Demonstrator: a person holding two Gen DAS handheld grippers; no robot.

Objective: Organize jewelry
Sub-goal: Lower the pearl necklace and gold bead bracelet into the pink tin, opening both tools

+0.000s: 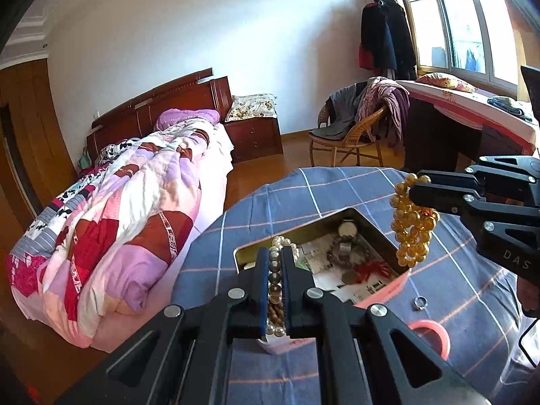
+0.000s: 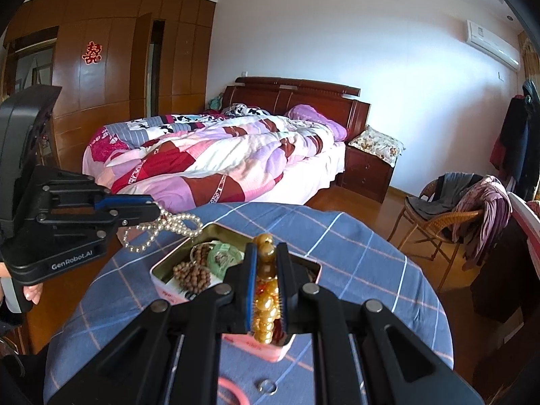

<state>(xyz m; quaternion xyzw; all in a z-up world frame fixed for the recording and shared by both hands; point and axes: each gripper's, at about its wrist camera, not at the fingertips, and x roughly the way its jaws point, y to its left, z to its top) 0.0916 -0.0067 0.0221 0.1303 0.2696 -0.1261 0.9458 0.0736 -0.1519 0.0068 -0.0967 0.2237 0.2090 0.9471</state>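
An open pink tin box [image 1: 381,288] sits on a round table with a blue checked cloth [image 1: 337,189]. It holds a watch [image 1: 347,227], brown bead bracelets [image 2: 192,271] and papers. My left gripper [image 1: 275,256] is shut on a pearl necklace [image 1: 274,280] above the box's near left corner; the pearls also hang from it in the right wrist view [image 2: 162,227]. My right gripper [image 2: 266,256] is shut on a golden bead bracelet [image 2: 266,307], which dangles over the box's right edge in the left wrist view [image 1: 410,226].
A silver ring [image 1: 421,302] and a pink bangle [image 1: 435,332] lie on the cloth near the box. A bed [image 1: 118,202] stands to the left, a wicker chair with clothes [image 1: 357,135] and a desk [image 1: 472,118] behind the table.
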